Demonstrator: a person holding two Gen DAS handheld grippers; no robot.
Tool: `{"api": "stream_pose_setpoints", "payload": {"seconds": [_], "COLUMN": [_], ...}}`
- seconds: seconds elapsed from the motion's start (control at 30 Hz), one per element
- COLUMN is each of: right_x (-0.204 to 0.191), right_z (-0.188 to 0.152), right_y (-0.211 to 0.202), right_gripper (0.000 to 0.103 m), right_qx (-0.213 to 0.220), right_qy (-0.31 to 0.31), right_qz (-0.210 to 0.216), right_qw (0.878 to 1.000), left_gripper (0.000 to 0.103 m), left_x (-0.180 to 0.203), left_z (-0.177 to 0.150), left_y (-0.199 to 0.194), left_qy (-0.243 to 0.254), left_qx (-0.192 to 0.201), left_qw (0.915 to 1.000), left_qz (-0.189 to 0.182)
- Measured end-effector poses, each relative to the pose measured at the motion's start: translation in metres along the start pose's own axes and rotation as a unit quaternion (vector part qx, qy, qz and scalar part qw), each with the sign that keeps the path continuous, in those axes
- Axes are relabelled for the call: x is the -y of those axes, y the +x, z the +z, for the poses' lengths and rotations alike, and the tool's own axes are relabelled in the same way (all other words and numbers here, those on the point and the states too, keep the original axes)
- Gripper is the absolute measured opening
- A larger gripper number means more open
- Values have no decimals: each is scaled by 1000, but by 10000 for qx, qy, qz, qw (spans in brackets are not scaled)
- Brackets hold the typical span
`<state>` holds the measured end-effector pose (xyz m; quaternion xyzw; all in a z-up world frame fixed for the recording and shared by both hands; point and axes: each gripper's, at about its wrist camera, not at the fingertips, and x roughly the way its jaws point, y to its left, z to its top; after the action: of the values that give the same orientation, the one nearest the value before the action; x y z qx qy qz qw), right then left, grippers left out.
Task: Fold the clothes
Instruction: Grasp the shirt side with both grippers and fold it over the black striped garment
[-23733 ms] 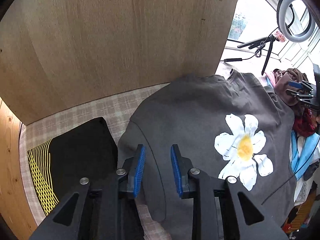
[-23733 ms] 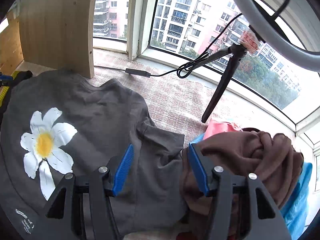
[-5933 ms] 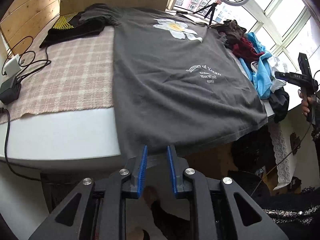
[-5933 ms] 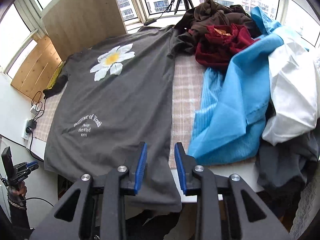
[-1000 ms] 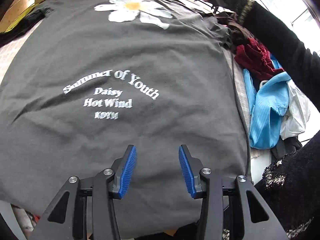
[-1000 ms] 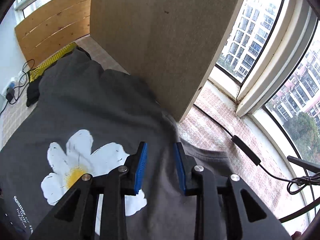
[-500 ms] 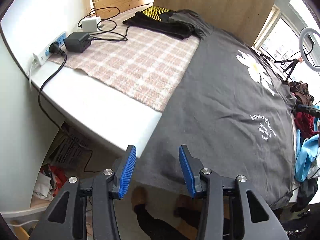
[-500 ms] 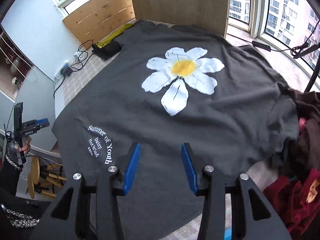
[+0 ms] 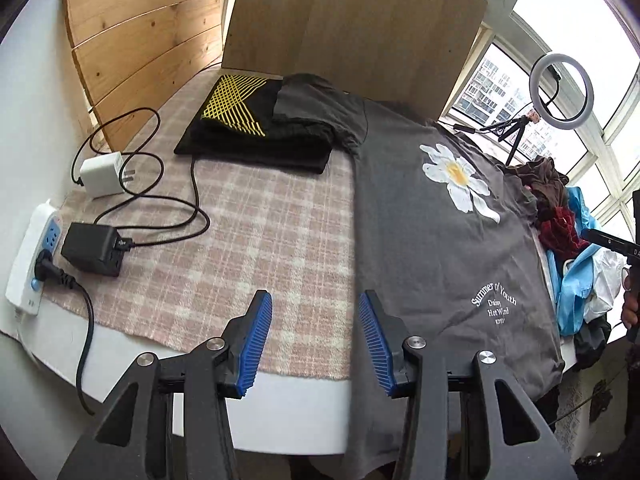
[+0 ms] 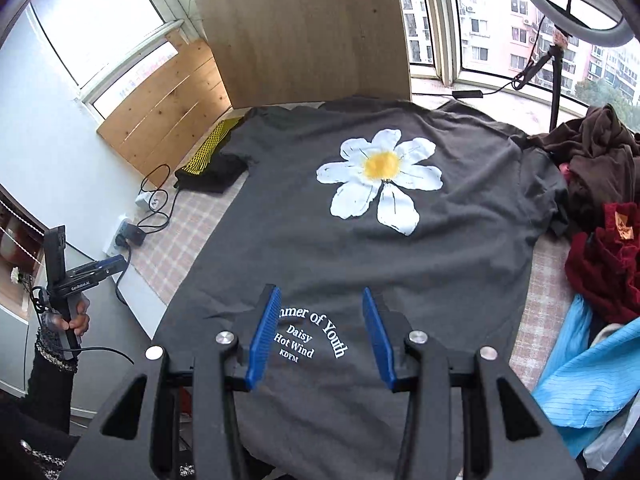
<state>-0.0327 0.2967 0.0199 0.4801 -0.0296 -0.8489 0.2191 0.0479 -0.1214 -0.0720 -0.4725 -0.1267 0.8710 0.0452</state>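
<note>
A dark grey T-shirt (image 9: pixel 436 240) with a white daisy and white lettering lies spread flat, back up, on the plaid-covered table; it also shows in the right wrist view (image 10: pixel 360 240). Its hem hangs over the near table edge. My left gripper (image 9: pixel 314 338) is open and empty, above the shirt's left side edge near the hem. My right gripper (image 10: pixel 318 334) is open and empty, above the lettering near the hem. The left gripper also shows in the right wrist view (image 10: pixel 96 270), at far left off the table.
A folded black garment with yellow lines (image 9: pixel 256 128) lies at the far left under the shirt's sleeve. A power strip (image 9: pixel 34 256), chargers and cables (image 9: pixel 160 200) sit left. A pile of clothes (image 10: pixel 600 240) lies right. A wooden board (image 9: pixel 348 28) and ring light (image 9: pixel 558 88) stand behind.
Both grippers have moved: the left view now looks lower and closer to the table edge beside the shirt's left side, and the right gripper has drawn back toward the lettering near the hem. Both stay open.
</note>
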Motion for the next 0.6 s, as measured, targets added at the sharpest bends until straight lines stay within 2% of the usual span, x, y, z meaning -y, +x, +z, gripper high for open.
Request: {"api": "stream_pose_setpoints", "payload": {"seconds": [0.13, 0.27, 0.37, 0.47, 0.6], "right_x": [-38, -61, -56, -45, -34], "right_z": [52, 107, 151, 191, 235], "right_y": [15, 48, 78, 114, 171], "right_gripper": [42, 42, 42, 42, 42], "right_qx": [57, 27, 37, -16, -169], "right_qy": [-591, -1355, -1516, -1640, -1924], "right_qz": [-321, -662, -549, -476, -661], "right_qw": [9977, 9886, 9869, 9853, 9790], "left_gripper": [44, 44, 44, 44, 45], "left_x": [-2, -10, -19, -22, -29], "left_z": [55, 102, 132, 163, 201], "left_y": [28, 60, 75, 88, 110], "left_qy": [110, 57, -115, 16, 15], "left_qx": [66, 4, -39, -8, -75], "left_qw": [9999, 10000, 9999, 10000, 9999], "left_qz": [-15, -23, -87, 77, 101]}}
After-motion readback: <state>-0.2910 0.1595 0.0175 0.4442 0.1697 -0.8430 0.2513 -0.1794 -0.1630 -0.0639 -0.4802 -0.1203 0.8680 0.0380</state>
